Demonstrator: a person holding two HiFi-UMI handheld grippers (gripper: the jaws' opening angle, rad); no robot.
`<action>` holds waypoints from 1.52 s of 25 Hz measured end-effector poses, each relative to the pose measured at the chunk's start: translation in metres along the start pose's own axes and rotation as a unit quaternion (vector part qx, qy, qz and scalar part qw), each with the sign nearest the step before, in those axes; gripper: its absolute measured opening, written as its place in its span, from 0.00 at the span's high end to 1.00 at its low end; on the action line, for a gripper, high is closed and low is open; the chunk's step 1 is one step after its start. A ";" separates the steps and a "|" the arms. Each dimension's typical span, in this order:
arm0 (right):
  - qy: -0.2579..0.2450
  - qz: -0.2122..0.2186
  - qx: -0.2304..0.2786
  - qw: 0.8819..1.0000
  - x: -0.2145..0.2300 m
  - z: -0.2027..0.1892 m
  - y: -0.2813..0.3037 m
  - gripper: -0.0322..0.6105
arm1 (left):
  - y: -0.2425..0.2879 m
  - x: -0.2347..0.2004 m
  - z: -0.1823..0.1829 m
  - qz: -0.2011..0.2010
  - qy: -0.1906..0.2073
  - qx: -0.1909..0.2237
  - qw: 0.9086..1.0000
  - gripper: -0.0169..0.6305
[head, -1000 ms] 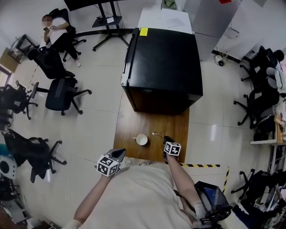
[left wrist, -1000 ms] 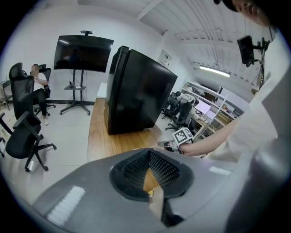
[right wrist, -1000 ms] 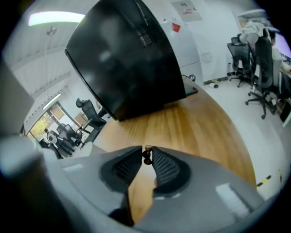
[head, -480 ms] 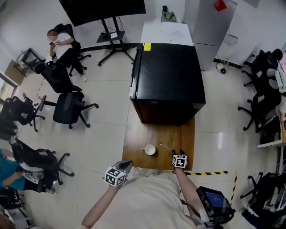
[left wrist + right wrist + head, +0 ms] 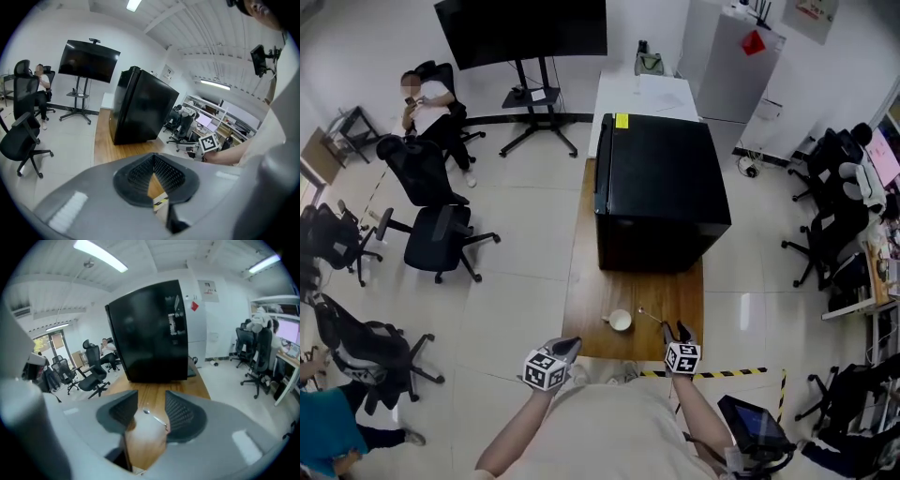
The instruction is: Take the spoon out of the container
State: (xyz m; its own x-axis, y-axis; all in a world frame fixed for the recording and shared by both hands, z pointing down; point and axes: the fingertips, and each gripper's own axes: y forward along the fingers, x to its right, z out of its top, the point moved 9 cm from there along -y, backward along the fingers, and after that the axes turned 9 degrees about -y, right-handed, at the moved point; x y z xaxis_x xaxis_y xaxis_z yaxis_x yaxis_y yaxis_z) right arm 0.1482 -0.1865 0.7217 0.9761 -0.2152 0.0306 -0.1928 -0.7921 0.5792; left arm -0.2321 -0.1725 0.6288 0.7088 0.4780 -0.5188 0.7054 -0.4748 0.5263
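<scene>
A small white cup (image 5: 620, 321) stands on the wooden table (image 5: 589, 281) near its front edge. The metal spoon (image 5: 652, 316) lies flat on the table just right of the cup, outside it. My right gripper (image 5: 678, 329) sits right behind the spoon's handle. In the right gripper view the spoon (image 5: 155, 417) lies on the wood between the two pads of the right gripper (image 5: 151, 401). Those jaws are apart and closing, and neither pad presses on the spoon. My left gripper (image 5: 567, 346) hovers at the table's front left edge. In its own view the left gripper (image 5: 153, 158) is shut on nothing.
A big black cabinet (image 5: 659, 192) takes up the far half of the table. Yellow-black tape (image 5: 722, 373) runs on the floor at the front right. Office chairs (image 5: 436, 239) stand to the left, where a person (image 5: 422, 94) sits. A TV stand (image 5: 530, 56) stands at the back.
The head view has tilted up and shows more of the room. The spoon stays on the table right of the cup. Both grippers stay at the table's front edge.
</scene>
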 end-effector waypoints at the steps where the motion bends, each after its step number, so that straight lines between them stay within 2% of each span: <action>1: -0.006 0.000 0.010 1.000 -0.006 0.007 -0.008 0.66 | -0.003 0.000 0.003 -0.007 0.004 0.006 1.000 0.97; 5: -0.024 0.000 0.039 0.999 -0.038 0.021 -0.044 0.68 | -0.018 -0.001 -0.002 -0.038 0.010 0.017 0.999 0.97; 12: -0.022 -0.001 0.071 0.997 -0.088 0.030 -0.100 0.70 | -0.039 -0.018 -0.028 -0.078 -0.009 0.034 0.996 0.97; 19: -0.034 0.007 0.083 0.996 -0.113 0.010 -0.134 0.73 | -0.064 -0.024 -0.052 -0.072 0.005 0.044 0.996 0.97; 27: -0.036 0.016 0.119 0.992 -0.103 0.002 -0.195 0.75 | -0.083 0.029 -0.078 -0.044 0.021 0.077 0.996 0.97; 30: -0.039 0.021 0.115 0.992 -0.097 -0.002 -0.225 0.76 | -0.092 0.057 -0.089 -0.030 0.020 0.098 0.994 0.97; 34: -0.056 0.056 0.129 0.988 -0.092 -0.010 -0.267 0.76 | -0.107 0.108 -0.113 -0.013 0.017 0.134 0.991 0.97; 38: -0.059 0.086 0.135 0.985 -0.093 -0.032 -0.302 0.76 | -0.125 0.157 -0.151 -0.002 0.027 0.141 0.990 0.97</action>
State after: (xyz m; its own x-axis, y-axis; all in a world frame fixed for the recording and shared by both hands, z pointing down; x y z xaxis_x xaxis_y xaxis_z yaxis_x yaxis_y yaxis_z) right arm 0.1192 0.0909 0.5704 0.9116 -0.4111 0.0056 -0.3892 -0.8583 0.3345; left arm -0.2094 0.0739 0.5834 0.7103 0.5156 -0.4791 0.6869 -0.6562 0.3122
